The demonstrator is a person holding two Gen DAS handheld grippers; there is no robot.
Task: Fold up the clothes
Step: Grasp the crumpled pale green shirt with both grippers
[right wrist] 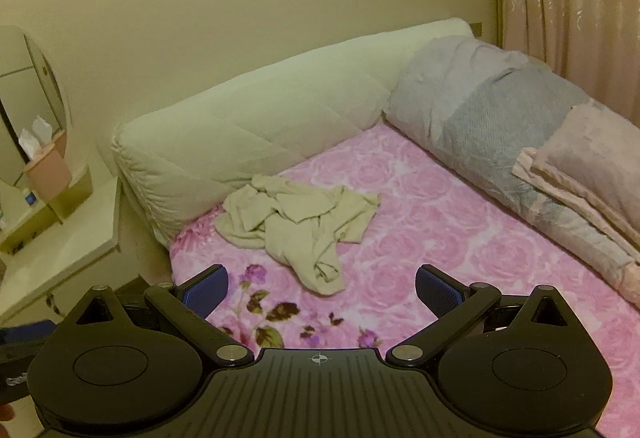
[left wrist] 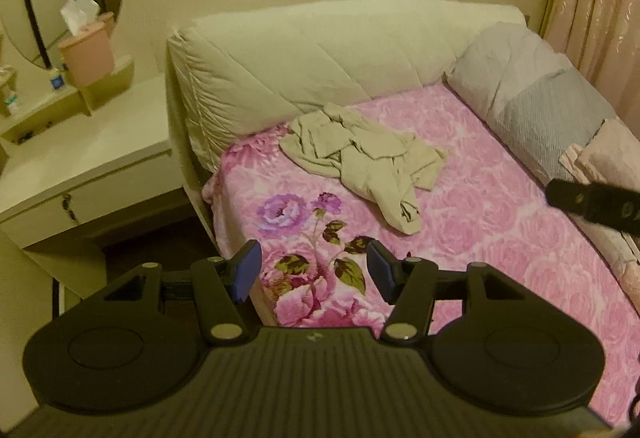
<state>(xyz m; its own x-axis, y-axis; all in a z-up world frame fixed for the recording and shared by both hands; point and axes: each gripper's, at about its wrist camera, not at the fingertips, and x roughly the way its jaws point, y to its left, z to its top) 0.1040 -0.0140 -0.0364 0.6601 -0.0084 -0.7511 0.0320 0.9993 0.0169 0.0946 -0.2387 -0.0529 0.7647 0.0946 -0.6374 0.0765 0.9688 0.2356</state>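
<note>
While the beige garment [left wrist: 362,152] lies crumpled near the head of the bed, just in front of the cream quilted headboard [left wrist: 304,58], you have nothing in either tool. Your left gripper [left wrist: 314,270] hangs over the near end of the pink floral blanket [left wrist: 500,222] with its jaws spread and only the flower print between them; your right gripper [right wrist: 322,292] is likewise spread wide and empty, well short of the cloth. Expect the garment to be light, thin and limp: it will sag and drag folds along rather than hold any shape, and the plush blanket may cling to it. One narrow part trails toward you, which looks like a sleeve or leg, though I cannot tell which. Judge a hem or seam edge the best place to pinch, one corner per gripper, so you can lift and spread it flat first.
</note>
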